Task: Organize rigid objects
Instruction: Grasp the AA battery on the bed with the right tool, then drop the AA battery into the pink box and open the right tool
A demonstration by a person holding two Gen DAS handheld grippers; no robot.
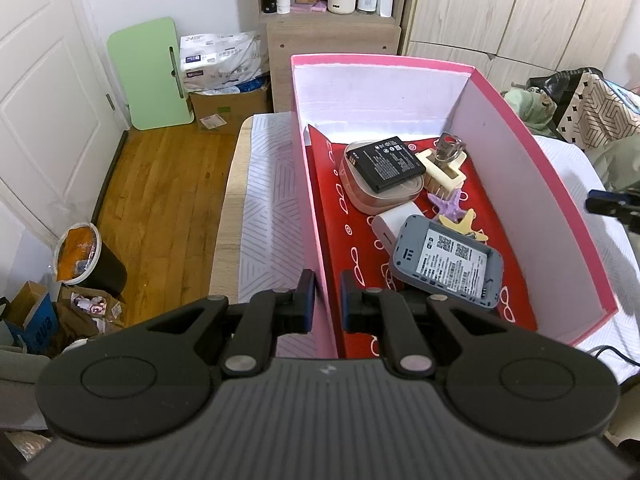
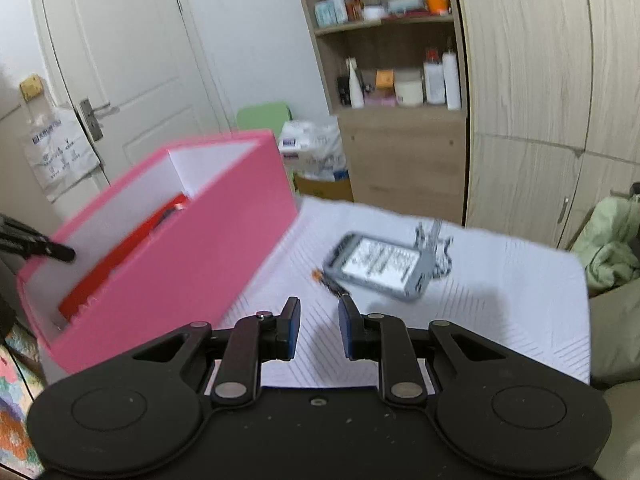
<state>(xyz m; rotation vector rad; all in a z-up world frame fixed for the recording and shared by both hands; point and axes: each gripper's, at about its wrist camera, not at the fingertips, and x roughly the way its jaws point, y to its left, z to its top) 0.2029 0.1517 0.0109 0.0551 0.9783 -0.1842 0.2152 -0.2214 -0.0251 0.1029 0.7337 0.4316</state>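
A pink box [image 1: 560, 184] with a red lining stands on the white striped tablecloth [image 1: 268, 208]. Inside lie a black battery [image 1: 386, 162] on a pale rounded case, a cream hair clip [image 1: 440, 172], a purple starfish [image 1: 448, 206], a white charger [image 1: 390, 226] and a grey labelled device [image 1: 448, 264]. My left gripper [image 1: 327, 304] is shut on the box's left wall. My right gripper [image 2: 319, 320] hangs slightly open over the cloth right of the pink box [image 2: 208, 240], with nothing between its pads. Ahead of it lie a second grey labelled device [image 2: 376, 268], a small orange-black piece [image 2: 322, 276] and a blurred grey trinket [image 2: 434, 246].
A wooden shelf unit [image 1: 332, 32] with bottles and jars stands behind the table, beside wardrobe doors [image 1: 520, 8]. On the floor to the left are a bin [image 1: 84, 256], cardboard boxes and a green board [image 1: 148, 76]. Clothes and a bag [image 1: 592, 108] lie at the right.
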